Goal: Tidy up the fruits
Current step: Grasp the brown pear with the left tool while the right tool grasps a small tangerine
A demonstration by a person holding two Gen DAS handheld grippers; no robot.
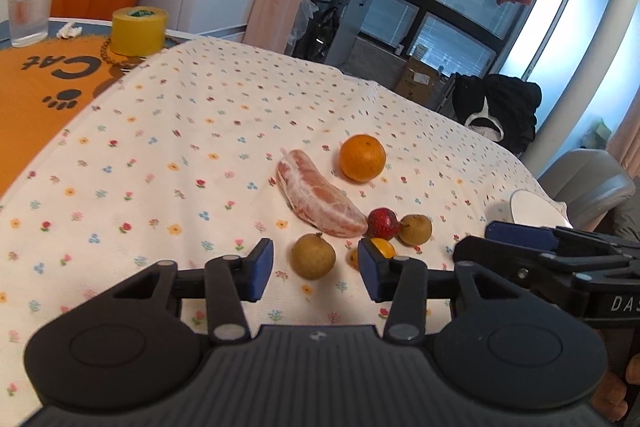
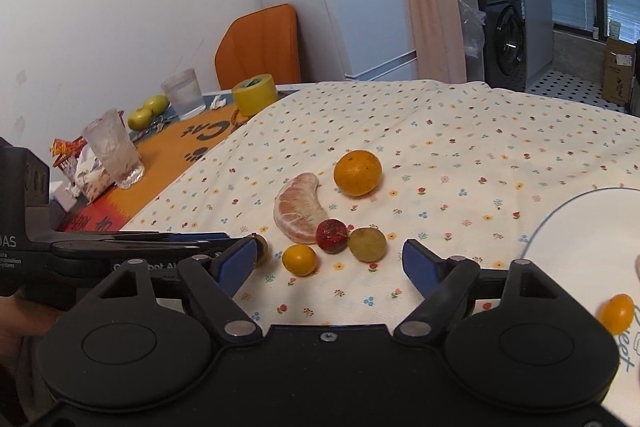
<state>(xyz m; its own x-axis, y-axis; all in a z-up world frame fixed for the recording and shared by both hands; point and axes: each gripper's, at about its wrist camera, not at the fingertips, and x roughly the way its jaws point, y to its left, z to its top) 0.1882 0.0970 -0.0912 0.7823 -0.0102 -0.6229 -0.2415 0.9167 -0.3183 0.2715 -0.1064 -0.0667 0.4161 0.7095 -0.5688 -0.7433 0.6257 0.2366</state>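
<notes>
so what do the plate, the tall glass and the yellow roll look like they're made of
Plate: seems glazed ceramic, since it is smooth glossy white with a thin dark rim line, though melamine is possible. Tall glass: clear textured glass or hard plastic, see-through with a frosted, patterned wall. Yellow roll: likely tape, with matte yellow wound sides and a dark core.

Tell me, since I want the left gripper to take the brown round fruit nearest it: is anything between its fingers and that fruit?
Nothing visible is. The left gripper is open, and the brown fruit sits on the tablecloth just beyond the gap between its fingers. The small orange fruit lies beside the right-hand finger, not in the path.
</notes>
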